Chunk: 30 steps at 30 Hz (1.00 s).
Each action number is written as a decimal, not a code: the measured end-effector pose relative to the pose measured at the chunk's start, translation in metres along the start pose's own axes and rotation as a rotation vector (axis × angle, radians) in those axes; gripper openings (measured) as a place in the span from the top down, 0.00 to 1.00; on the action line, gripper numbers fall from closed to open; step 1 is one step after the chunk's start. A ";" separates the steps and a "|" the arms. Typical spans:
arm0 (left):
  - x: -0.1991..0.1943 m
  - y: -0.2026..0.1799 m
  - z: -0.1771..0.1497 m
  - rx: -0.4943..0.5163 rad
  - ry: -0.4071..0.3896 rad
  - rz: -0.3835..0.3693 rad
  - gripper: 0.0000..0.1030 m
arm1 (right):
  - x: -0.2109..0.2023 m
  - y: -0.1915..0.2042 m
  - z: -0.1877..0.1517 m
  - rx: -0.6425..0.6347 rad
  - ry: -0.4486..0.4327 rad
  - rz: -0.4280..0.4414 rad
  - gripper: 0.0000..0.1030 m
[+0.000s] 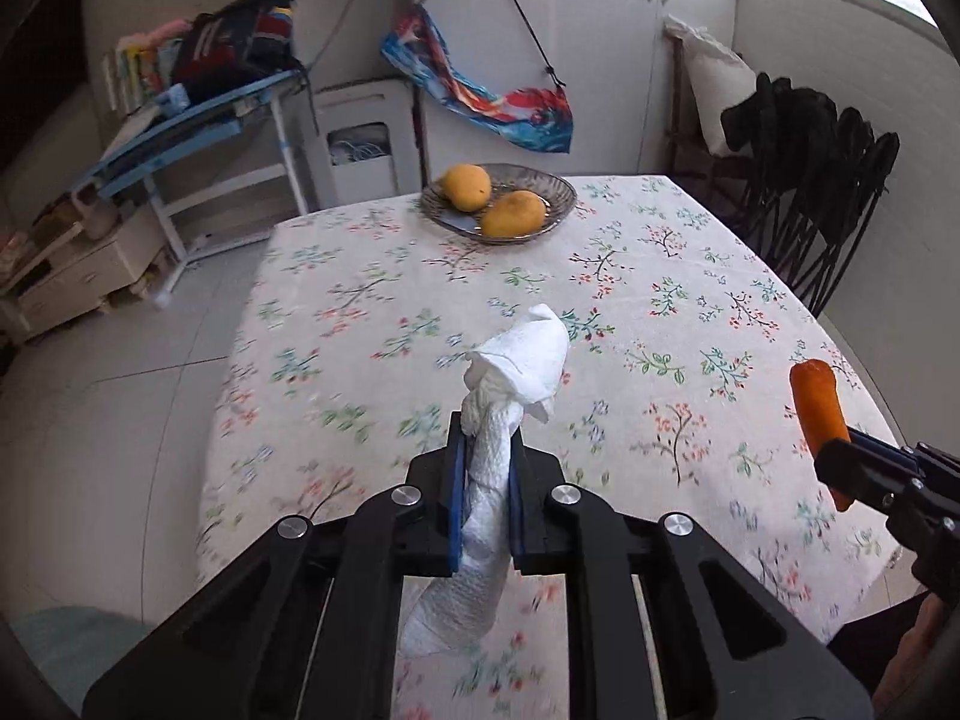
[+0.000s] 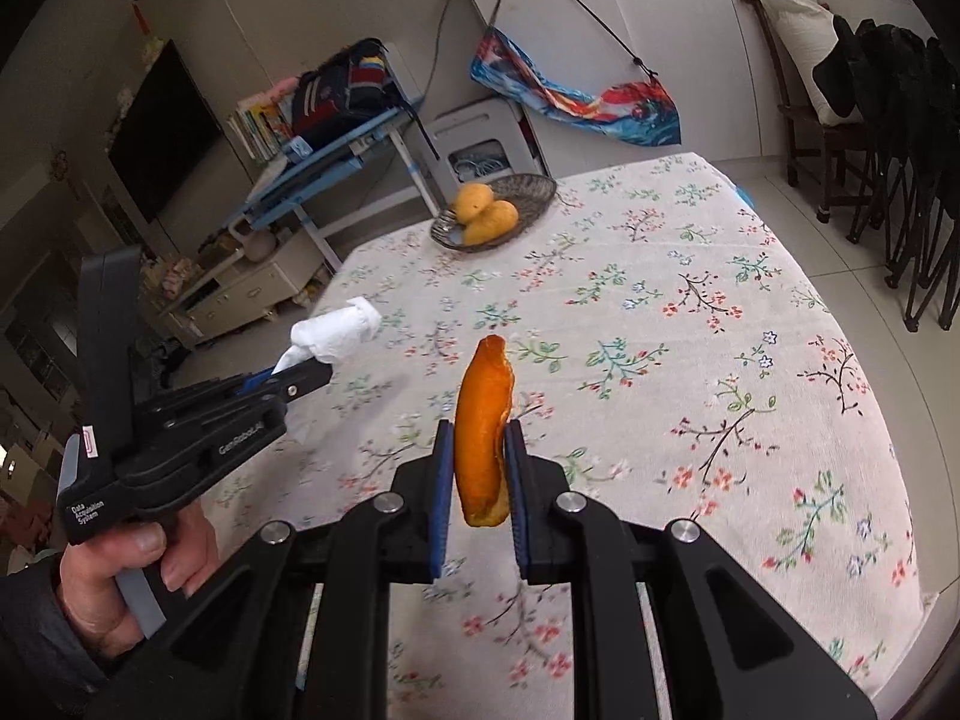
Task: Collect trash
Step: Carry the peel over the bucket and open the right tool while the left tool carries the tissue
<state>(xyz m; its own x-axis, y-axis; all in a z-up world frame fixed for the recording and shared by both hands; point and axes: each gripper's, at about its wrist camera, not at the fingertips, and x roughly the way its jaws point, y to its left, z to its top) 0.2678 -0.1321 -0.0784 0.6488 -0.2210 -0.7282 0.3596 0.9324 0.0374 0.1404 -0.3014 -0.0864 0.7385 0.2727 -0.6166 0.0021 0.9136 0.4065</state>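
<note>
Left gripper (image 1: 487,468) clamped on tissue (image 1: 521,363), raised above table (image 1: 690,276); right gripper (image 2: 479,468) clamped on peel (image 2: 483,420), also aloft; no bin in view; risk: tissue tail hangs loose, may snag; curved peel may slip from pads.

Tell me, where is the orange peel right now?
The orange peel is clamped in the right hand-held gripper, held up above the near part of the flowery table, with the tissue to its left.
</note>
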 end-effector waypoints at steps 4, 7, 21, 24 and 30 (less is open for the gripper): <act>-0.035 0.010 -0.020 -0.014 -0.037 0.036 0.89 | -0.014 0.014 -0.010 -0.027 -0.031 0.036 0.83; -0.059 0.014 -0.038 -0.029 -0.064 0.052 0.89 | -0.022 0.024 -0.017 -0.053 -0.048 0.055 0.83; -0.126 0.032 -0.121 -0.122 -0.080 0.095 0.89 | -0.057 0.040 -0.064 -0.084 -0.043 0.062 0.83; -0.135 0.036 -0.133 -0.136 -0.081 0.099 0.89 | -0.060 0.042 -0.071 -0.089 -0.037 0.059 0.83; -0.145 0.035 -0.146 -0.137 -0.085 0.101 0.89 | -0.068 0.043 -0.082 -0.094 -0.040 0.054 0.83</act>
<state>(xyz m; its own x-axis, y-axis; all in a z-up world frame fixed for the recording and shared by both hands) 0.0884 -0.0255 -0.0720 0.7334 -0.1420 -0.6648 0.1989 0.9800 0.0101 0.0348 -0.2560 -0.0818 0.7623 0.3113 -0.5674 -0.0997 0.9227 0.3723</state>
